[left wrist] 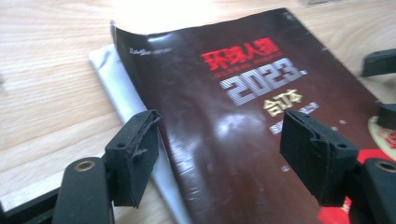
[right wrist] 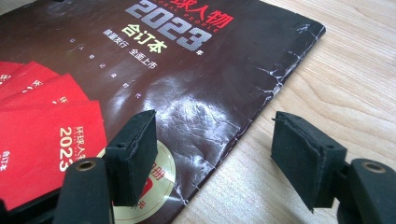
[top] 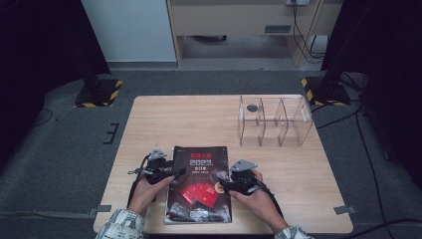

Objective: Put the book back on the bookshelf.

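Observation:
A dark magazine (top: pixel 199 184) with red and silver print lies flat on the wooden table (top: pixel 164 124), near its front edge. My left gripper (top: pixel 171 173) is at the magazine's left edge, open, with the jaws either side of that edge (left wrist: pixel 219 149). The magazine (left wrist: pixel 243 107) shows white pages under its lifted corner. My right gripper (top: pixel 226 185) is at the right edge, open, one jaw over the cover and one over bare wood (right wrist: pixel 212 154). The creased cover (right wrist: pixel 187 70) lies between them. Nothing is held.
A clear plastic organiser (top: pixel 275 121) with several compartments stands at the table's back right; a small dark round thing (top: pixel 253 107) lies in its leftmost compartment. Black stands with yellow-striped bases (top: pixel 98 92) flank the table's far corners. Cables run on the floor at the right.

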Available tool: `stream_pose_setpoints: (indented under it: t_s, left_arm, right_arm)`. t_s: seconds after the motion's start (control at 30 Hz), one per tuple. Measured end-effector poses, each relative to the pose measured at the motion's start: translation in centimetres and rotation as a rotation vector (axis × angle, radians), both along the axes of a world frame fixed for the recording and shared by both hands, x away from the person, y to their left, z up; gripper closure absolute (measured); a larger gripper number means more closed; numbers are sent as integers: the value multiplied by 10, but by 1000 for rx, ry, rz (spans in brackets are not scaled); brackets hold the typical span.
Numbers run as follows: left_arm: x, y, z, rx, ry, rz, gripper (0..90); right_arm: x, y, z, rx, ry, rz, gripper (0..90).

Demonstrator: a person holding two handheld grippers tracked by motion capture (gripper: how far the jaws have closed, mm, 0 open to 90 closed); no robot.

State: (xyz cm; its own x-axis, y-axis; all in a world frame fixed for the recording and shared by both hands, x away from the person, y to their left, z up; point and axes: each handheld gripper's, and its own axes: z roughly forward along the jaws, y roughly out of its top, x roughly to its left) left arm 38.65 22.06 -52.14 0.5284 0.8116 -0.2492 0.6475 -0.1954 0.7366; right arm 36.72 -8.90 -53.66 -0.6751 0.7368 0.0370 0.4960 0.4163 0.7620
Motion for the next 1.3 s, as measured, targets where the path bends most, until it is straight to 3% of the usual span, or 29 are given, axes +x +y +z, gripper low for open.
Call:
stream_pose_setpoints:
  t_s: [0.07,0.17,0.3,0.4,0.5,0.7,0.87,0.93,0.97,1.03,1.1,1.13,1.17,1.23,1.3]
  left_arm:
    - [-1,-2,2,24,-9,0,277]
    - [0,-2,2,27,-9,-5,296]
    - [2,0,0,51,-14,22,304]
    - [7,1,-2,84,-37,45,251]
    - [14,-3,-7,112,-30,60,225]
    - [18,-16,-12,180,-53,26,148]
    - [17,-12,-9,150,-37,48,229]
    - [16,-12,-6,139,-55,38,289]
    - [15,-13,-5,115,-60,30,289]
    - [12,-18,-2,32,-44,-34,360]
    - [8,-28,-2,61,-32,-91,360]
    - [4,-36,-1,121,-43,-108,360]
    - [3,-37,0,144,-45,-114,358]
    - [2,-36,3,144,-63,-97,327]
    - [6,-28,4,158,-85,-45,258]
  right_arm:
    - [0,0,0,0,-1,-1,315]
    - [0,0,0,-1,-1,0,317]
    - [1,0,0,7,9,-3,317]
    - [1,-1,0,8,10,-3,316]
    - [1,-1,0,13,17,-5,315]
    - [2,-1,0,15,20,-6,317]
    - [1,-1,0,13,23,-6,317]
    - [0,-1,0,14,20,-9,317]
    - [0,-1,0,14,20,-9,317]
    - [0,-1,0,15,21,-9,316]
    - [0,-1,0,15,24,-8,316]
    - [1,-1,0,15,23,-7,316]
    - [1,-1,0,15,26,-4,317]
    - [1,-1,0,15,22,-6,317]
    - [1,-1,0,15,27,-4,317]
